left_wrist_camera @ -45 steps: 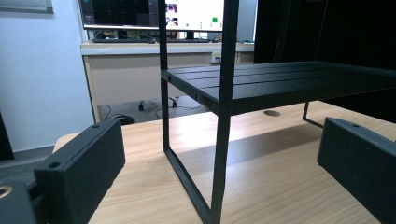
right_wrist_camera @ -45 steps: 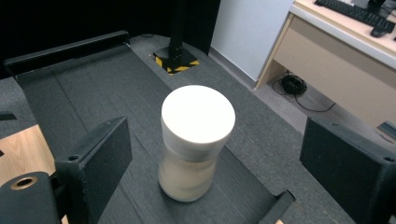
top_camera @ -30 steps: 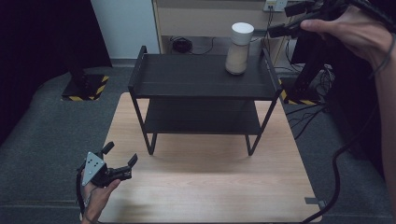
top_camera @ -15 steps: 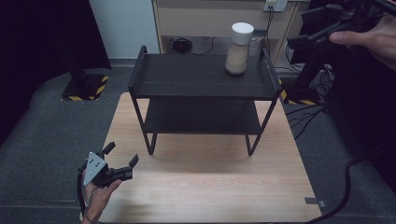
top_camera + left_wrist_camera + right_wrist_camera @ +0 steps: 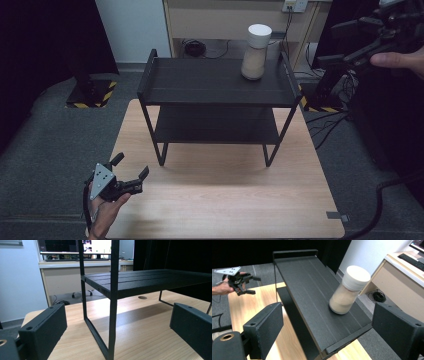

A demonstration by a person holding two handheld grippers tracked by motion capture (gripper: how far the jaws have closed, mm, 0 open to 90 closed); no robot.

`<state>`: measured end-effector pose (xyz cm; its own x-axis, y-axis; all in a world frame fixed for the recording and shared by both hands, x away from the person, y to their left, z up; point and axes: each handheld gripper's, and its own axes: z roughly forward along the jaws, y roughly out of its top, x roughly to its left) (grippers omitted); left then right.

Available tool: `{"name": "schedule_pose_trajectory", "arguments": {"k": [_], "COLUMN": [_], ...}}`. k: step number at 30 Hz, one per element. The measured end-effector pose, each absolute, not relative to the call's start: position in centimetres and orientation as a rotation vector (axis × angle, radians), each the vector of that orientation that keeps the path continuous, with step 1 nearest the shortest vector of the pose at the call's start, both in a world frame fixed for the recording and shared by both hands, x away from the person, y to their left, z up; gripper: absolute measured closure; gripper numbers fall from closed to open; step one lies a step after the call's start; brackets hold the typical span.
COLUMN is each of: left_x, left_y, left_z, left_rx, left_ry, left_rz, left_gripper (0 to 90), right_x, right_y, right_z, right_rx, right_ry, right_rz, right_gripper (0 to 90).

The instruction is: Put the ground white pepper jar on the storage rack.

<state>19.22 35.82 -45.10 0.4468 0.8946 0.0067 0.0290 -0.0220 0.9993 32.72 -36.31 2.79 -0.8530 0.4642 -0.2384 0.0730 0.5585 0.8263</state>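
The jar (image 5: 255, 52), a clear container of pale powder with a white lid, stands upright on the top tier of the black two-tier shelf (image 5: 215, 90), toward that tier's far right corner and close to the raised right side rail. In the right gripper view the jar (image 5: 348, 290) sits alone on the dark slatted top of the shelf (image 5: 312, 295), between the two black jaws at the bottom of the frame and well beyond them, touched by neither. The shelf stands on the far half of the light wooden table (image 5: 225, 200), its lower tier bare. The right gripper (image 5: 350, 42) is held high at the far right, off the table's edge and well apart from the jar, with a hand (image 5: 400, 60) behind it; its jaws are spread wide and hold nothing. The left gripper (image 5: 131, 171) rests low at the near left corner of the table, a hand (image 5: 102, 212) beneath it and the grey three-cornered plate on top, jaws parted wide and empty. In the left gripper view the shelf's near leg (image 5: 113, 300) rises between the two separated jaws, clear of both. Beyond the table stands a beige desk (image 5: 225, 20) with cables on the grey floor.
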Motion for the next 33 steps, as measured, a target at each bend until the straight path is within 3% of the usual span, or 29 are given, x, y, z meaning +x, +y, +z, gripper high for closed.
{"name": "schedule_pose_trajectory", "arguments": {"k": [33], "left_x": [19.1], "left_y": [35.9], "left_z": [-45.1], "left_rx": [1.43], "left_ry": [0.874], "left_rz": [0.863], "left_gripper": [0.6], "right_x": [32.7], "right_y": [-37.1], "right_z": [2.3], "right_rx": [0.433], "right_ry": [2.359], "right_rz": [1.239], "right_gripper": [10.2]}}
